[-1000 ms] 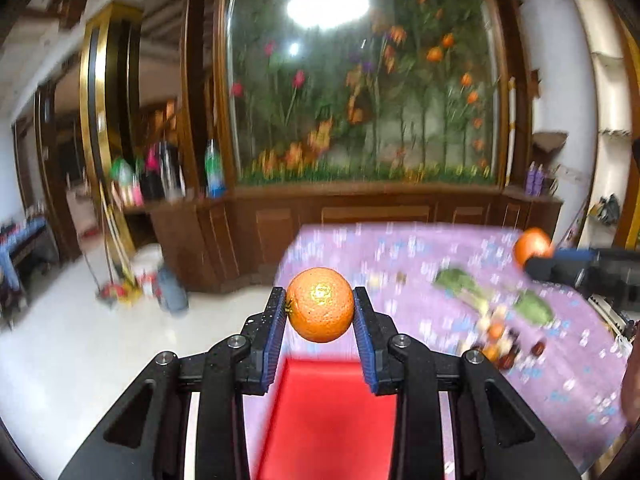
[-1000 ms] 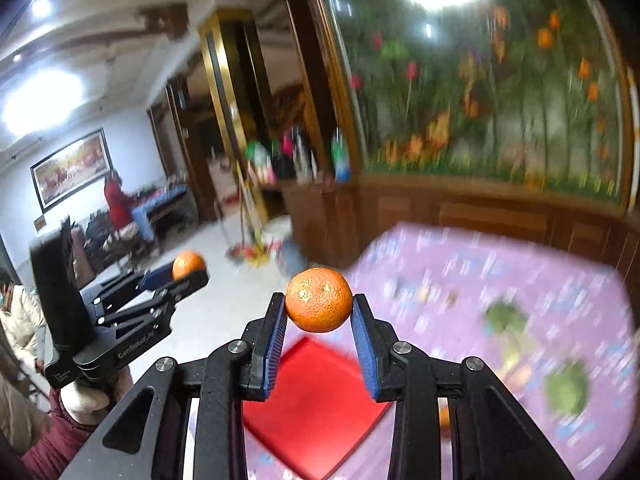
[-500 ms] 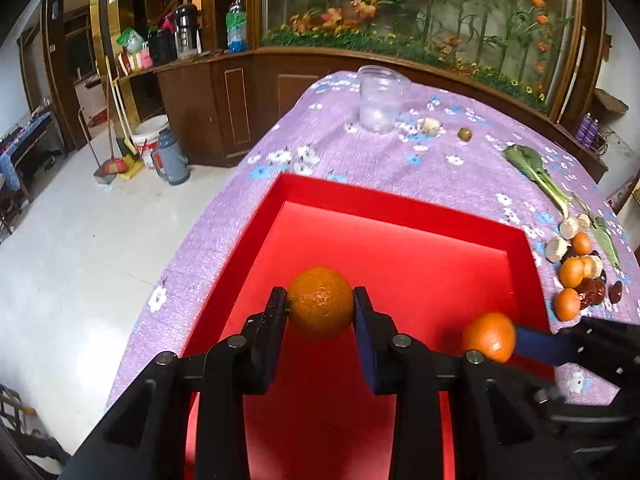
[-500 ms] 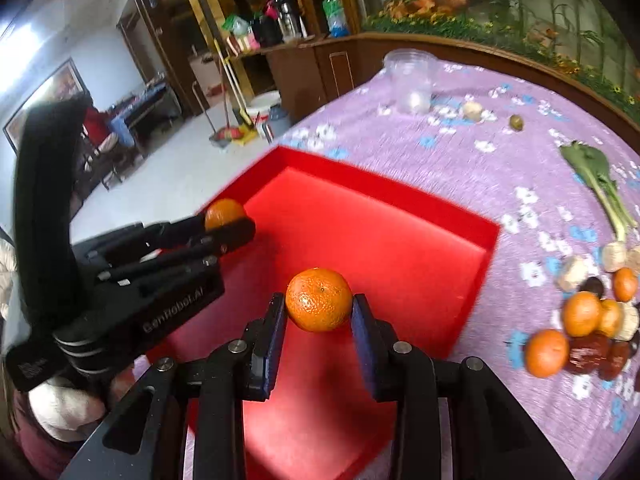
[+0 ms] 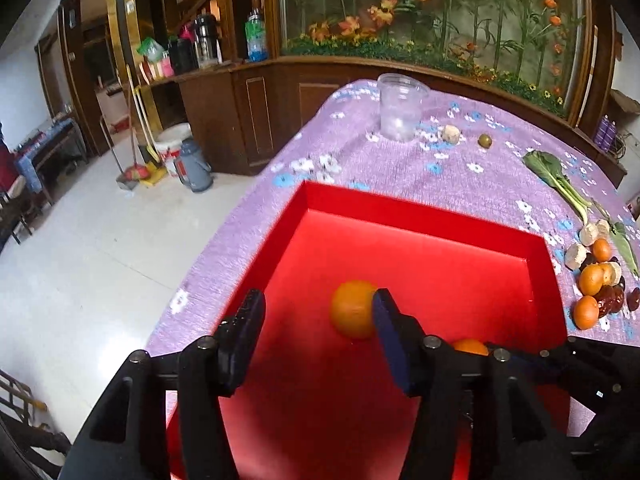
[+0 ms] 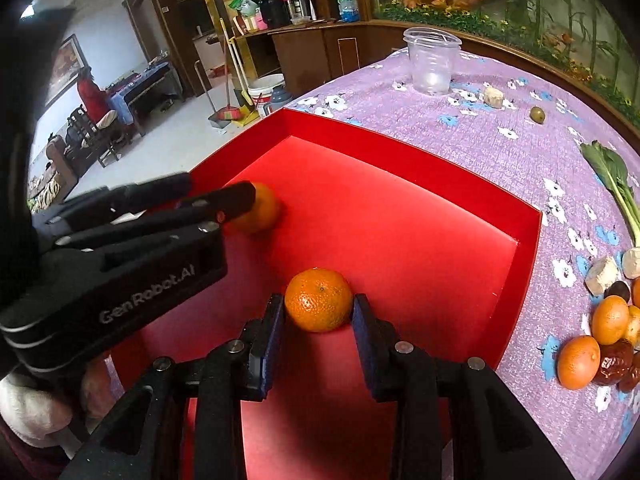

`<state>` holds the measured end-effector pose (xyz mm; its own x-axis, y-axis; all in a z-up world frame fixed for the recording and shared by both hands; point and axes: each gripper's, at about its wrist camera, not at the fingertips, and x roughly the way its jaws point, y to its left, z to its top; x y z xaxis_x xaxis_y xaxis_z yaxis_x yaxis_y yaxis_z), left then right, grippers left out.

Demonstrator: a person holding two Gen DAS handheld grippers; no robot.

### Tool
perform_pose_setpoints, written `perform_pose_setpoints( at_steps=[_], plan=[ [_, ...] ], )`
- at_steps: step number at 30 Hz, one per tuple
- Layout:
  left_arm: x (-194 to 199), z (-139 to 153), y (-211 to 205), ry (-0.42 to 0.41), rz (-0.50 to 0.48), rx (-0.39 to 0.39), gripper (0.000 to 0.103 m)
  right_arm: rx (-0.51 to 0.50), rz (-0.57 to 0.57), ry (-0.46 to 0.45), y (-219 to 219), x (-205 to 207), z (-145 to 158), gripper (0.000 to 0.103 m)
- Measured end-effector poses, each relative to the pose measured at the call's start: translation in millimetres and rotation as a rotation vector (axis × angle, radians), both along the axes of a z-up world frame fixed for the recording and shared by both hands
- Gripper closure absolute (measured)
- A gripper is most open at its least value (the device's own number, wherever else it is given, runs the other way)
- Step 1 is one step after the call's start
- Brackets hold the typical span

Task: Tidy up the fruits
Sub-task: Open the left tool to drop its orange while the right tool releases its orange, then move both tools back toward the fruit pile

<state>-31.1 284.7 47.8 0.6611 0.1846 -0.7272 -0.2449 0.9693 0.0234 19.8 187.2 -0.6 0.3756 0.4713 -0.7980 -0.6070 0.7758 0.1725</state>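
A red tray (image 5: 420, 205) (image 6: 400, 148) lies on the purple flowered tablecloth. My left gripper (image 5: 316, 304) hangs low over the tray floor with its jaws opening. One orange (image 5: 354, 309) (image 6: 262, 208) rests on the floor against the right finger, clear of the left pad. In the right wrist view, my right gripper (image 6: 318, 310) holds a second orange (image 6: 319, 300) down at the tray floor. Both pads touch it while the jaws begin opening. The left gripper (image 6: 220, 186) shows at that view's left. The second orange (image 5: 470, 346) peeks out behind the left gripper's right finger.
A clear plastic cup (image 5: 401, 108) (image 6: 432, 64) stands beyond the tray. Right of the tray lies a pile of small oranges, dates and pale chunks (image 5: 592, 280) (image 6: 600, 340), with a leafy green (image 5: 556, 176) behind. The table edge drops to the floor on the left.
Both grippers came down with their oranges into the red tray. The left jaws spread and let their orange rest on the tray floor; the right orange now sits low on the floor.
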Motion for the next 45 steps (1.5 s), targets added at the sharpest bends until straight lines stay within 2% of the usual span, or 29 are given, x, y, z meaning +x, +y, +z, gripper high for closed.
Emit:
perform_pose_setpoints(
  at_steps=[8, 17, 24, 29, 38, 41, 45],
  plan=[
    [-24.4, 31.6, -14.1, -0.101, 0.011, 0.041, 0.039, 0.015, -0.002, -0.098, -9.8, -21.8, 27.6, 0.049],
    [-54.3, 63.1, -33.8, -0.217, 0.04, 0.089, 0.02, 0.034, -0.012, -0.225, -28.6, -53.7, 59.4, 0.036],
    [-73.9, 80.0, -52.4, -0.278, 0.019, 0.08, 0.02, 0.054, -0.048, -0.312, -55.9, -82.5, 77.8, 0.029],
    [-81.7, 86.1, -67.9, -0.295, -0.003, 0.085, 0.017, 0.067, -0.108, -0.363, -84.4, -94.8, 84.5, 0.024],
    [-87.5, 93.3, -98.7, -0.293, -0.067, 0.105, 0.012, 0.068, -0.224, -0.414, -139.2, -106.9, 87.6, 0.022],
    [-85.3, 93.3, -103.4, -0.275, -0.099, 0.071, 0.012, 0.058, -0.266, -0.432, -163.6, -107.3, 88.0, 0.018],
    [-70.5, 83.0, -109.5, -0.224, -0.159, -0.023, 0.012, 0.035, -0.35, -0.4, -210.1, -100.7, 82.0, 0.018]
  ],
)
